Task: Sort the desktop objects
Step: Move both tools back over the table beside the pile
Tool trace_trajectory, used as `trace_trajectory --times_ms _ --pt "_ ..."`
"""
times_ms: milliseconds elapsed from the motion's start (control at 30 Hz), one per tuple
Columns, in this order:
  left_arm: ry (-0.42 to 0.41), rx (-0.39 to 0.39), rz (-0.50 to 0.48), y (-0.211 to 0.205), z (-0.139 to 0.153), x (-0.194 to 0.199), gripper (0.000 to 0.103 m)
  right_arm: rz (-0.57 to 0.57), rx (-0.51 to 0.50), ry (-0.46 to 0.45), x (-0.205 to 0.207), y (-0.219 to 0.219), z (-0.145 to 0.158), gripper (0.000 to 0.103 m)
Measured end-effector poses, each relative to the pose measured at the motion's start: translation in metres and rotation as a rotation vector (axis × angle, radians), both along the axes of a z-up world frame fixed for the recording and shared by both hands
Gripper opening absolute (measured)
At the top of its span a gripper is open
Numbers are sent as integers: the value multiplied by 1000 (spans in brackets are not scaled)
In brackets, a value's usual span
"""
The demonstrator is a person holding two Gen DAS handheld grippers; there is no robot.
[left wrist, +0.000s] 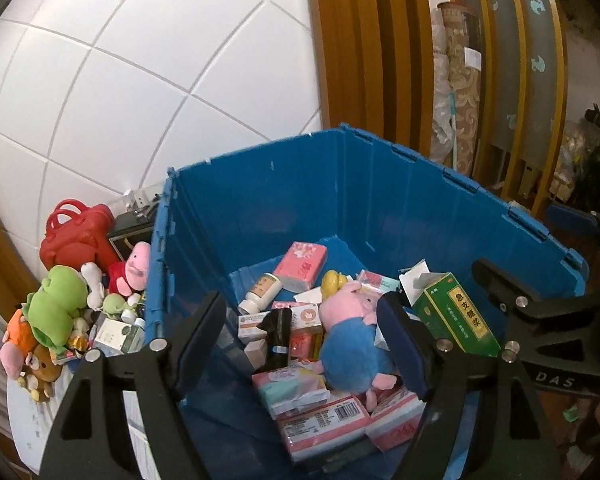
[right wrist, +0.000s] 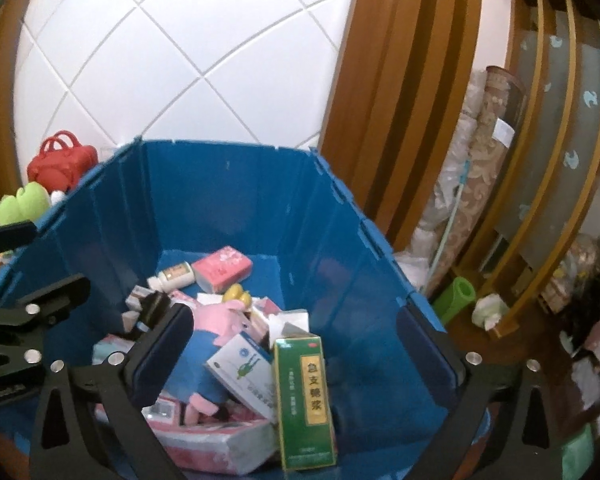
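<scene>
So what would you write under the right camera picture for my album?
Open right gripper above a blue bin holding a green box and pig toy.

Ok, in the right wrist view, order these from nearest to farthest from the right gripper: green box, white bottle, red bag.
From the right gripper:
1. green box, upright between its open fingers.
2. white bottle, far end of the blue bin, left.
3. red bag, outside the bin, far left.
</scene>
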State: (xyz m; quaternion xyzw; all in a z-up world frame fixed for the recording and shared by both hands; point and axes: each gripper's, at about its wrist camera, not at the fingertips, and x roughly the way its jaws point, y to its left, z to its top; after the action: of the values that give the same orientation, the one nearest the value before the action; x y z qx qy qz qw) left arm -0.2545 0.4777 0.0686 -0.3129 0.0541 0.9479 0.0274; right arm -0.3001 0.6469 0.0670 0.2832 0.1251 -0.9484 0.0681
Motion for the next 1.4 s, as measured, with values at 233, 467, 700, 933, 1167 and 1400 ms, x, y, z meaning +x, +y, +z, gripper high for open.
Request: trace_trajectory --times_ms 233,467,700,933,1167,1400 --pt "54 24 34 -22 10 22 77 35 -45 -2 17 -9 8 103" --pt "102 52 118 -64 15 42 77 140 -122 -3 36 -40 10 103" --pt "105 90 219 -125 7 54 77 248 -145 5 51 -94 14 103" --pt "90 120 323 -211 -12 67 77 313 -192 14 65 -147 22 103" --pt "-28 119 425 -326 -64 62 77 357 -219 -12 83 -236 20 103" --pt "-219 119 485 -410 -151 58 77 404 -238 -106 76 -325 -17 103"
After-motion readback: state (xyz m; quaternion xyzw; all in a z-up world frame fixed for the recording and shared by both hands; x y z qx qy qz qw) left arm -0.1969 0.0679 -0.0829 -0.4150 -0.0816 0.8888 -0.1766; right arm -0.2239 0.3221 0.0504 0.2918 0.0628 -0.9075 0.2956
